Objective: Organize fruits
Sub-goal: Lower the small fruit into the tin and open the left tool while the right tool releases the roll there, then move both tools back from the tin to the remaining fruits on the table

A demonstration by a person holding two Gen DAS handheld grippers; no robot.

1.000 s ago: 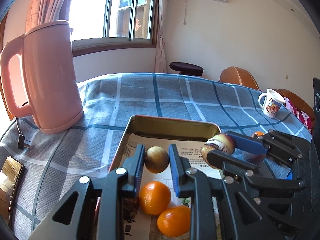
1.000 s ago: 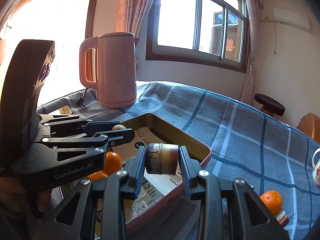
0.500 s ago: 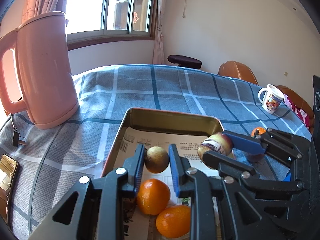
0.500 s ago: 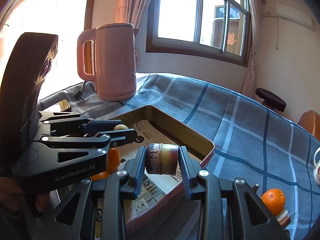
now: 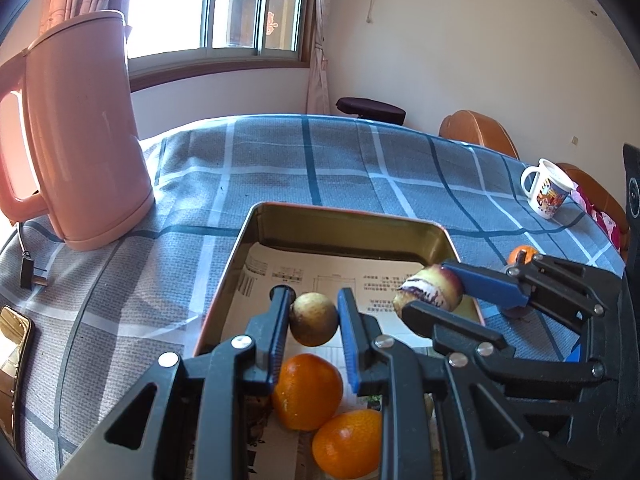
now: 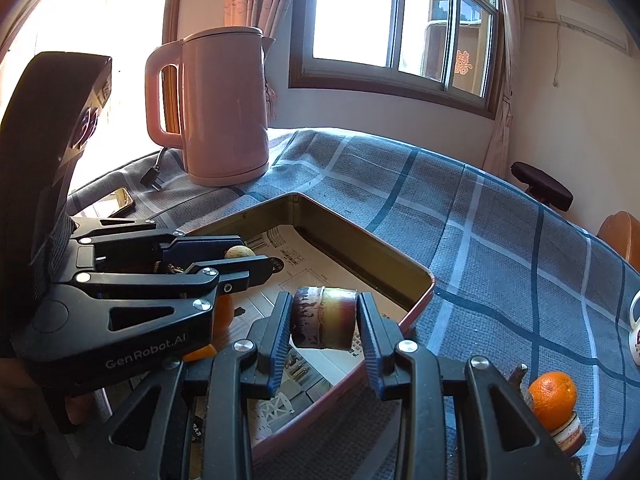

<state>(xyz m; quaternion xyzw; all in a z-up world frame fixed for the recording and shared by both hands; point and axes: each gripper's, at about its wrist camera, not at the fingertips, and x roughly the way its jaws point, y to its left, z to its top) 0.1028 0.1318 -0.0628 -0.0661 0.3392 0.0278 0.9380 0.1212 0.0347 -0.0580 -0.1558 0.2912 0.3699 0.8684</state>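
Observation:
My left gripper (image 5: 314,320) is shut on a small round brownish-yellow fruit (image 5: 313,319) and holds it above the paper-lined metal tray (image 5: 340,226). Two oranges (image 5: 307,391) lie in the tray just below it. My right gripper (image 6: 324,322) is shut on a cut fruit piece with dark purple and yellow skin (image 6: 323,323), above the tray's right rim (image 6: 416,302). The right gripper also shows in the left wrist view (image 5: 430,294), and the left gripper in the right wrist view (image 6: 240,258). Another orange (image 6: 553,396) sits on the tablecloth to the right.
A pink electric kettle (image 5: 76,136) stands on the blue checked tablecloth (image 5: 320,160) left of the tray, with its plug (image 5: 30,274) and a phone (image 5: 14,344) nearby. A printed white mug (image 5: 546,190) stands at the far right. Chairs stand beyond the table.
Both grippers have moved slightly forward over the tray, still holding their fruits. The kettle looks nearer in the right wrist view.

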